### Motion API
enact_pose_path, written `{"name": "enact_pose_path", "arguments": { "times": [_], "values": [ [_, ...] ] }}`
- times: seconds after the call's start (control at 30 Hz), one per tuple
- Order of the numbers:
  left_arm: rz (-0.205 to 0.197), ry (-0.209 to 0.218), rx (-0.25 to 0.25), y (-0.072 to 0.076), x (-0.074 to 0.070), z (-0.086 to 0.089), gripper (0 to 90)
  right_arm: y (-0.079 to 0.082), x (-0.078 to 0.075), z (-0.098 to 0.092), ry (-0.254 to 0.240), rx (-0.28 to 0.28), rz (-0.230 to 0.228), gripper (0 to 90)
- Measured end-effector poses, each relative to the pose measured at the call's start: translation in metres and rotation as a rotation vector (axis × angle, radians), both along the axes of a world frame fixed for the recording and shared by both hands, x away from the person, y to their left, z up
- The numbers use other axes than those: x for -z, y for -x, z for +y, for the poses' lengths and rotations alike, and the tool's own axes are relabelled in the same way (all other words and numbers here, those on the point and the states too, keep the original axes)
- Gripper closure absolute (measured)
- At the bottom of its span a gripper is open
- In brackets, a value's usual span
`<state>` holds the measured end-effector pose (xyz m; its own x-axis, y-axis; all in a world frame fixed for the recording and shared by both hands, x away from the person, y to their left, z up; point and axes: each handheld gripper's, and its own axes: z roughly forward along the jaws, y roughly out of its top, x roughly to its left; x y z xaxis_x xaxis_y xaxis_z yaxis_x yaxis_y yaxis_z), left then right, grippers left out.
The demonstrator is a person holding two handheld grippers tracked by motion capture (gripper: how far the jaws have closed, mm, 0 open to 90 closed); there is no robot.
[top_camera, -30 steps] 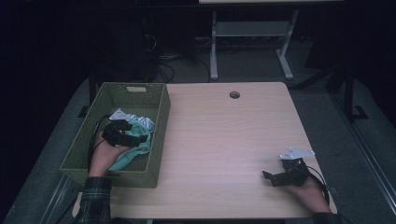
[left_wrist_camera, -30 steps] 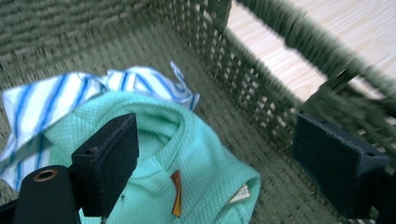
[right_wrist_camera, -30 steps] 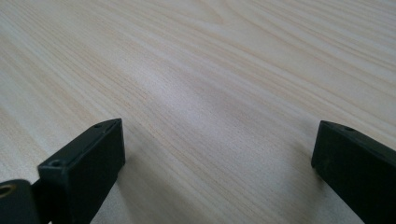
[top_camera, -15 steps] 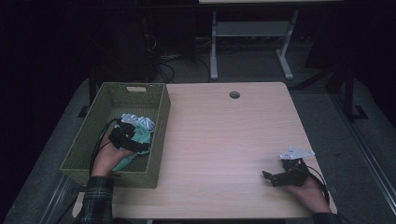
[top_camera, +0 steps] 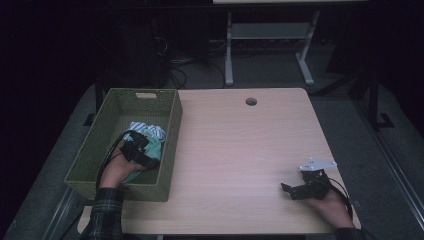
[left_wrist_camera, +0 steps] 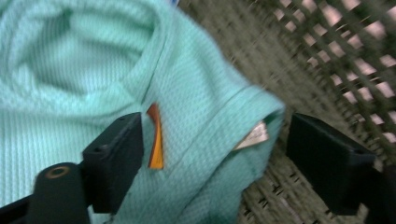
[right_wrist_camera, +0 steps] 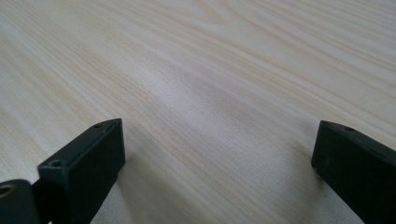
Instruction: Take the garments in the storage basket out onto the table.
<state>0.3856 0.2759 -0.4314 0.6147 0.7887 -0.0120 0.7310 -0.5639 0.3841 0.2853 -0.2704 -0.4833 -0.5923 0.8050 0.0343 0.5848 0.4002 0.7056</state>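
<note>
A mint-green knit cloth (left_wrist_camera: 93,70) with a small orange tag (left_wrist_camera: 155,140) lies crumpled in the woven green basket (top_camera: 172,125). My left gripper (left_wrist_camera: 215,154) hangs low over it, and its jaws have just been closing a little. A folded edge of the cloth sits between them. The left pad is at the fabric and the right pad stands apart, so the gripper is open. From above, the left gripper (top_camera: 149,157) is inside the basket on the green cloth (top_camera: 155,146). My right gripper (top_camera: 287,190) rests open on the table at the front right, with bare wood between its jaws (right_wrist_camera: 215,158).
A white striped cloth (top_camera: 149,131) lies beyond the green one in the basket. The basket's wicker wall (left_wrist_camera: 336,42) rises close on the right of the left gripper. The light wooden table (top_camera: 240,150) has a cable hole (top_camera: 251,101) at the back.
My left gripper has sunk lower into the basket and shifted slightly right onto the green cloth. The right gripper has not moved.
</note>
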Motion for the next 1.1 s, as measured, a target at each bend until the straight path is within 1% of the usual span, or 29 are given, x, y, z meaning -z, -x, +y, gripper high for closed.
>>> {"name": "enact_pose_path", "arguments": {
  "times": [0.03, 0.1, 0.2, 0.23, 0.3, 0.33, 0.37, 0.4, 0.47, 0.5, 0.53, 0.57, 0.63, 0.7, 0.77, 0.8, 0.83, 0.87, 0.9, 0.97, 1.0, 1.03, 1.07, 1.1],
  "values": [
    [0.000, 0.000, 0.000, 0.000, 0.000, 0.000, 20.4, 0.000, 0.000, 0.000, 0.000, -0.001, -0.002, 2.2],
    [0.019, 0.000, -0.012, -0.001, 0.000, 0.001, 21.3, 0.000, 0.000, 0.000, 0.000, 0.000, -0.002, 2.3],
    [0.024, -0.001, -0.015, -0.001, 0.000, 0.001, 25.5, 0.000, 0.000, 0.000, 0.000, 0.000, -0.001, 2.3],
    [0.025, -0.001, -0.020, -0.001, 0.000, 0.001, 25.5, 0.000, 0.000, 0.000, 0.000, 0.000, -0.001, 2.3],
    [0.028, -0.005, -0.026, -0.001, 0.000, 0.001, 30.8, 0.000, 0.000, 0.000, 0.000, 0.000, -0.001, 2.3],
    [0.032, -0.006, -0.028, -0.001, 0.000, 0.002, 35.6, 0.000, 0.000, 0.000, 0.000, 0.000, -0.001, 2.3],
    [0.035, -0.013, -0.032, -0.001, -0.001, 0.002, 44.9, 0.000, 0.000, 0.000, 0.000, 0.000, -0.001, 2.3],
    [0.040, -0.017, -0.036, -0.001, -0.001, 0.002, 44.9, 0.000, 0.000, 0.000, 0.000, 0.000, -0.001, 2.3],
    [0.044, -0.024, -0.056, -0.001, -0.003, 0.004, 56.5, 0.000, 0.000, 0.001, -0.001, 0.001, -0.001, 2.3],
    [0.046, -0.024, -0.067, -0.001, -0.004, 0.005, 66.0, 0.000, 0.000, 0.000, -0.001, 0.000, -0.001, 2.3],
    [0.049, -0.016, -0.080, -0.001, -0.004, 0.006, 66.0, 0.000, 0.000, 0.000, -0.001, 0.000, -0.001, 2.3],
    [0.061, -0.009, -0.091, -0.001, -0.005, 0.007, 74.2, 0.000, 0.000, 0.001, -0.001, 0.001, -0.001, 2.3],
    [0.064, -0.009, -0.092, -0.001, -0.006, 0.007, 76.8, 0.000, 0.000, 0.001, -0.001, 0.001, -0.001, 2.3],
    [0.062, -0.004, -0.097, -0.001, -0.007, 0.006, 77.4, 0.000, 0.000, 0.000, -0.001, 0.000, -0.001, 2.3],
    [0.050, 0.010, -0.100, 0.000, -0.010, 0.008, 78.0, 0.000, 0.000, 0.000, -0.001, 0.000, -0.001, 2.3],
    [0.050, 0.010, -0.100, 0.000, -0.010, 0.008, 78.2, 0.000, 0.000, 0.000, -0.001, 0.000, -0.001, 2.3],
    [0.039, 0.032, -0.107, 0.001, -0.013, 0.009, 78.6, 0.000, 0.000, 0.000, -0.001, 0.000, -0.001, 2.3],
    [0.039, 0.032, -0.107, 0.001, -0.013, 0.009, 78.8, 0.000, 0.000, 0.000, -0.001, 0.000, -0.001, 2.3],
    [0.028, 0.049, -0.111, 0.001, -0.015, 0.011, 79.0, 0.000, 0.000, 0.000, -0.001, 0.000, -0.001, 2.3],
    [0.010, 0.094, -0.123, 0.002, -0.018, 0.014, 79.3, 0.000, 0.000, 0.000, -0.001, 0.000, -0.001, 2.3],
    [0.003, 0.102, -0.122, 0.002, -0.019, 0.015, 79.3, 0.000, 0.000, 0.000, -0.001, 0.000, -0.001, 2.3],
    [-0.013, 0.127, -0.132, 0.003, -0.022, 0.017, 79.5, 0.000, 0.000, 0.001, -0.001, -0.001, -0.001, 2.3],
    [-0.013, 0.127, -0.132, 0.003, -0.022, 0.017, 79.6, 0.000, 0.000, 0.001, -0.001, -0.001, -0.001, 2.3],
    [-0.023, 0.148, -0.135, 0.003, -0.023, 0.019, 79.6, 0.000, 0.000, 0.001, -0.002, -0.001, -0.001, 2.3]
  ]
}}
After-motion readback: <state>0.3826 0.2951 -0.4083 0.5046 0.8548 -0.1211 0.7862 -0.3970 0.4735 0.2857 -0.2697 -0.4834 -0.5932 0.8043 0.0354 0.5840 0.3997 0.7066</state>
